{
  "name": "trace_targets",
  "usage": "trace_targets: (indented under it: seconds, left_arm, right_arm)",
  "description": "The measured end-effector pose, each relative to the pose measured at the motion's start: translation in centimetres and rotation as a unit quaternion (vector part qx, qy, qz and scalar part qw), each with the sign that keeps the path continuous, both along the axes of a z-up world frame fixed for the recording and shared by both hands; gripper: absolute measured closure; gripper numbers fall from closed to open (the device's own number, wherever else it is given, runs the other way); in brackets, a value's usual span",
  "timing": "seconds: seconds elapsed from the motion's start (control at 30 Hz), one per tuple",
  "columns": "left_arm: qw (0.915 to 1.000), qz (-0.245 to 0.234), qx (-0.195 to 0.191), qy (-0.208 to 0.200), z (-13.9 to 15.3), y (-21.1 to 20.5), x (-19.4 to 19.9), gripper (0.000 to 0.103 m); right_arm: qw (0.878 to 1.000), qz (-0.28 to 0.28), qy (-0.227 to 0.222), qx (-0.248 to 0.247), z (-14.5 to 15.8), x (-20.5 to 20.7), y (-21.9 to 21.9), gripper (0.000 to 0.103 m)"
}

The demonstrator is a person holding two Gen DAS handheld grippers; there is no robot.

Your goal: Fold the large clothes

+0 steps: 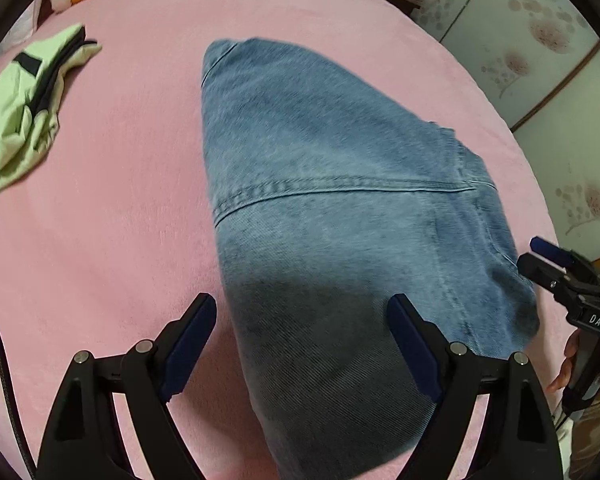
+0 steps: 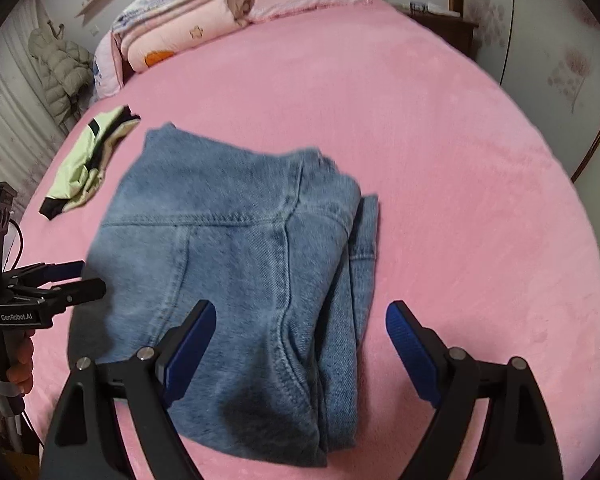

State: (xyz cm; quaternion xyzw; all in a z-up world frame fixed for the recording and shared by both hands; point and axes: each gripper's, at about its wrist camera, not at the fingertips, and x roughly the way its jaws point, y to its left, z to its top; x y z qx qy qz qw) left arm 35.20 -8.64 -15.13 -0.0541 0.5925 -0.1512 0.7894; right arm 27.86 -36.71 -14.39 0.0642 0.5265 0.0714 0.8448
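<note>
- I see the folded denim jeans lying flat on the pink bed cover, roughly in the middle of the bed and nearer its close edge
- From my right wrist camera the jeans show a stitched seam running across them, and the stacked folded layers form a thick edge on their right side
- My left claw is spread wide, tilted steeply down over the near end of the jeans; the denim lies below the gap between the pads but neither pad presses on it, so it grips nothing
- My right claw is likewise released, its blue pads standing wide apart above the near right part of the jeans, with no cloth pinched
- In the left wrist view the right claw shows at the right border, just beside the jeans' right edge, with a hand on its handle
- In the right wrist view the left claw shows at the left border, by the jeans' left edge, also held by a hand
- A pale green garment with black trim lies crumpled on the cover to the left of the jeans, apart from them
- Folded bedding and a pillow sit at the far head end of the bed
- A padded coat hangs on the wall beyond the left side
</note>
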Motion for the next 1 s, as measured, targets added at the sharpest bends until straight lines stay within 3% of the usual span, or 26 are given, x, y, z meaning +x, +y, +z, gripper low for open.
trace_targets:
  seconds: [0.27,0.4,0.6,0.77,0.93,1.0]
  left_arm:
    - [0.9986,0.002,-0.052,0.006,-1.9,0.8,0.9,0.015]
    - [0.9967,-0.006,-0.08,0.013,-3.2,0.9,1.5,0.01]
    - [0.9909,-0.025,-0.128,0.035,-5.0,0.8,2.9,0.008]
    - [0.9862,-0.036,-0.151,0.059,-5.8,0.9,3.9,0.008]
    - [0.9842,-0.04,-0.154,0.079,-6.2,0.5,4.5,0.008]
    - [0.9834,-0.035,-0.156,0.085,-6.5,0.1,4.8,0.011]
  right_arm:
    - [0.999,-0.006,0.042,0.02,-3.5,1.9,-0.6,0.016]
    - [0.996,-0.002,0.075,0.056,-5.6,3.3,-0.9,0.015]
    - [0.994,0.028,0.061,0.083,-6.6,4.5,-1.1,0.014]
    - [0.99,0.031,0.081,0.11,-7.5,5.7,-1.5,0.012]
    - [0.99,0.049,0.103,0.085,-7.3,6.9,-0.2,0.017]
    - [0.988,0.053,0.113,0.091,-7.3,7.3,0.3,0.03]
